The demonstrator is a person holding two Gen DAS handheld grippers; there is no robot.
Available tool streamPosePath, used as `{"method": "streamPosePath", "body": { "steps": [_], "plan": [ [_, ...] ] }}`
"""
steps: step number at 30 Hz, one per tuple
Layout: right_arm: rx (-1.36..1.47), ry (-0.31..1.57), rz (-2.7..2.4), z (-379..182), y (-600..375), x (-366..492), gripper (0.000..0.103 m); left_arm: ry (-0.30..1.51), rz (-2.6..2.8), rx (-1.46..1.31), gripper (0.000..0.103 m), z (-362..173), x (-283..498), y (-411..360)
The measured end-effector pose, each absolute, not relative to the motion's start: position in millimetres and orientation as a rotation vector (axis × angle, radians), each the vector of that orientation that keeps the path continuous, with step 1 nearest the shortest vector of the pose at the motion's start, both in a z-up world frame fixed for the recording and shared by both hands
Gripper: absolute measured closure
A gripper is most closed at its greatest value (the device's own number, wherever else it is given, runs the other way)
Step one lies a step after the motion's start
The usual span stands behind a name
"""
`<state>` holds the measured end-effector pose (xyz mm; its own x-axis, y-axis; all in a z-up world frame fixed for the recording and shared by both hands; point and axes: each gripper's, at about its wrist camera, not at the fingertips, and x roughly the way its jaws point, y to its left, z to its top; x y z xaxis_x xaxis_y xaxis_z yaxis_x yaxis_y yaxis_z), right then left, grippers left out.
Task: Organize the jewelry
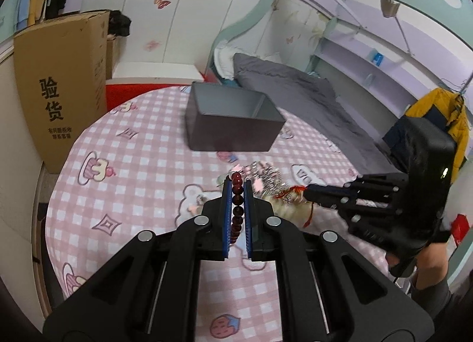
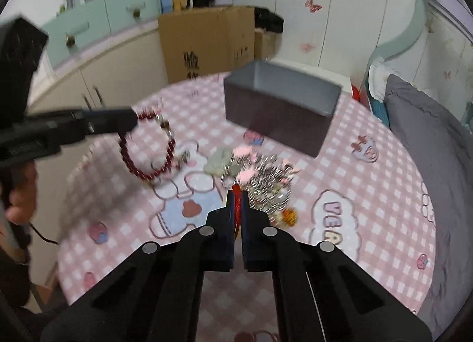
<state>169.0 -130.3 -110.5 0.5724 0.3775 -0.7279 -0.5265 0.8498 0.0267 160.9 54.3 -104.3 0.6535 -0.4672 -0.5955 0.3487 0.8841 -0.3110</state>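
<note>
Jewelry pile (image 2: 260,176), silver w/ pink bits, sits on pink checked tablecloth (image 2: 369,194) just in front of grey box (image 2: 280,111). Red bead bracelet (image 2: 147,150) hangs as a loop from left gripper (image 1: 237,191), jaws clamped on beads. Right gripper (image 2: 236,194) pinched closed on red cord (image 2: 236,209) at pile's edge. Box interior shows no contents from these views.

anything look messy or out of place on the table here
Yes: the jewelry pile lies tangled and loose on the tablecloth, outside the grey box. The bead bracelet dangles from the left gripper.
</note>
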Motion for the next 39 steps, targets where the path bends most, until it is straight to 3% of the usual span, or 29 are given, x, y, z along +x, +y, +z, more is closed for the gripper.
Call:
{"method": "streamPosePath", "body": {
  "steps": [14, 24, 39],
  "plan": [
    [-0.093, 0.680, 0.549, -56.1, -152.4, 177.8, 0.101, 0.660, -0.578, -0.172, 0.095, -69.7, 176.9, 36.4],
    [0.000, 0.594, 0.519, -33.0, -147.0, 249.7, 0.101, 0.623, -0.604, -0.147, 0.095, -33.8, 261.9, 12.5],
    [-0.005, 0.739, 0.491, -99.0, -134.9, 323.0, 0.101, 0.857, -0.539, -0.078, 0.095, -110.0, 354.5, -15.8]
  ]
}}
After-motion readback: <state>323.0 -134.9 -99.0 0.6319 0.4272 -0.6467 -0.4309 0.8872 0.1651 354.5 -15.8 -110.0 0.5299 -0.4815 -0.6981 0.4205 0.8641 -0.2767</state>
